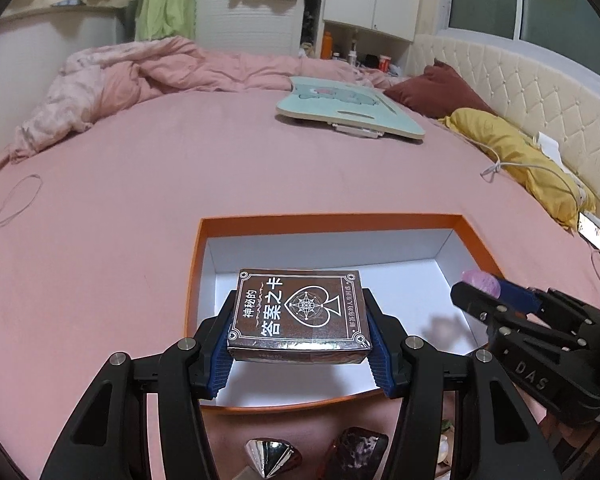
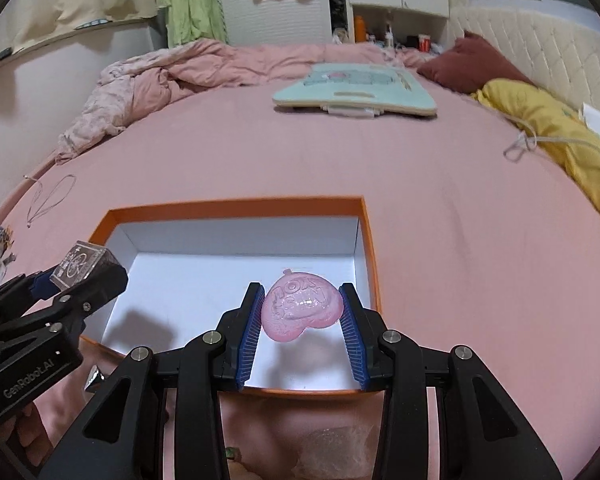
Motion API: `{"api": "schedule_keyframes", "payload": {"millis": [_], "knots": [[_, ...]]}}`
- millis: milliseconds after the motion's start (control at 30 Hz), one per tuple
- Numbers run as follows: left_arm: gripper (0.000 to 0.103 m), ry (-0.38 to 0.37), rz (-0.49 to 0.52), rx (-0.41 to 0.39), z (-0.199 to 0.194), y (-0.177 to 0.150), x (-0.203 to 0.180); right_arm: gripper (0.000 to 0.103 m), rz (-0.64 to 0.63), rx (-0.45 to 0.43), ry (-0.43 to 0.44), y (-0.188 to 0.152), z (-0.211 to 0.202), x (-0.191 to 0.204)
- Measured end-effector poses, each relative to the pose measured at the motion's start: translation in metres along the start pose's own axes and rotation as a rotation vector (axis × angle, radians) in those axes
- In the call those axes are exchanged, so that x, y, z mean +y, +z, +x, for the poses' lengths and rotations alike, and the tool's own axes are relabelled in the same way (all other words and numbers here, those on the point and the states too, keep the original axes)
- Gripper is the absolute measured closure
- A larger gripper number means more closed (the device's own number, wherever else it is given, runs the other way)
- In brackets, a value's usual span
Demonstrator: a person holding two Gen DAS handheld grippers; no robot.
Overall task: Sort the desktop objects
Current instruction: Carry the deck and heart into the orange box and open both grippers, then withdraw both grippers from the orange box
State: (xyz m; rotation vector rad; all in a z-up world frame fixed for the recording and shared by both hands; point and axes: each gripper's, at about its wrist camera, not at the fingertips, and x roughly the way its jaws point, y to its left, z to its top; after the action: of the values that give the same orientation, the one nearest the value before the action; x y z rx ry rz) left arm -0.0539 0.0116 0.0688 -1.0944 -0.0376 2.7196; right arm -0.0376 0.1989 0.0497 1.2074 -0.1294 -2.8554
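My left gripper (image 1: 300, 320) is shut on a dark brown card box (image 1: 300, 312) with white Chinese lettering, held over the near left part of an orange box (image 1: 324, 221) with a white inside. My right gripper (image 2: 302, 312) is shut on a pink glittery heart-shaped piece (image 2: 300, 308), held over the near right part of the same orange box (image 2: 236, 204). In the left wrist view the right gripper (image 1: 484, 288) shows at the right with the pink piece (image 1: 482, 280). In the right wrist view the left gripper (image 2: 80, 276) shows at the left with the card box (image 2: 80, 266).
The box sits on a pink bed sheet (image 1: 180, 168). A silver cone (image 1: 272, 456) and a dark purple stone (image 1: 360, 452) lie near its front edge. A teal lap desk (image 1: 348, 108), pillows (image 1: 516, 152), a crumpled quilt (image 1: 120, 80) and a phone (image 1: 592, 232) lie farther off.
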Motion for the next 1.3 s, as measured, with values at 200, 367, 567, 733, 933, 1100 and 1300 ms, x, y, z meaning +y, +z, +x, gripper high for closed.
{"api": "schedule_keyframes", "payload": {"millis": [200,367,567,733,933,1100,1300], "knots": [[0.048,0.001,-0.019,0.045,0.009,-0.006,0.002,0.063,-0.024,0.019,-0.009,-0.003,0.003,0.001],[0.048,0.006,-0.004,0.072,0.014,-0.009,-0.002,0.063,-0.031,0.025,-0.005,-0.004,0.004,0.001],[0.048,0.011,0.023,0.085,0.016,-0.011,-0.006,0.063,-0.032,0.028,-0.001,-0.005,0.005,0.002],[0.046,0.030,0.008,0.081,0.010,-0.015,-0.013,0.063,-0.028,0.032,0.011,-0.004,0.006,0.002],[0.026,0.014,0.009,0.047,0.003,-0.016,-0.014,0.063,-0.024,0.018,0.028,-0.002,0.004,0.003],[0.023,-0.019,-0.017,-0.022,-0.014,-0.012,-0.009,0.046,-0.035,-0.054,0.024,0.002,-0.009,0.006],[0.020,-0.022,-0.078,-0.065,-0.044,-0.014,0.011,0.043,0.022,-0.141,0.013,0.009,-0.033,-0.007]]}}
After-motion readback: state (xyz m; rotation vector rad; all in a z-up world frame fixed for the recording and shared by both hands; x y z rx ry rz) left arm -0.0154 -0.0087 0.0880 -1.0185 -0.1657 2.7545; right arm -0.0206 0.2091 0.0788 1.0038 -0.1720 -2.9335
